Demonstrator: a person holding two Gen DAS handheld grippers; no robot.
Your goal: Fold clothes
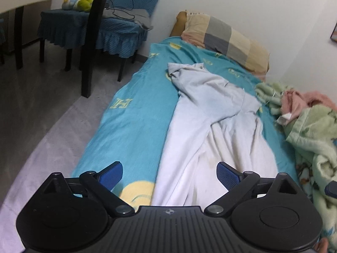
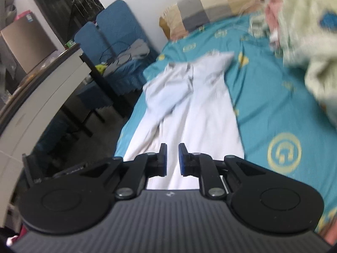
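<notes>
Left tool (image 1: 169,174) spread wide, right tool (image 2: 172,158) nearly clenched with nothing between its pads, both over shirt hem.
White shirt (image 1: 210,113) lies lengthwise on bed (image 1: 130,126), sleeves folded in; judged light, limp, non-fragile — pinch hem corners.

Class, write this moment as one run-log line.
stage: fold underway | white garment lengthwise on teal bed sheet, sleeve folded in | left gripper open | right gripper narrowly open, empty
</notes>
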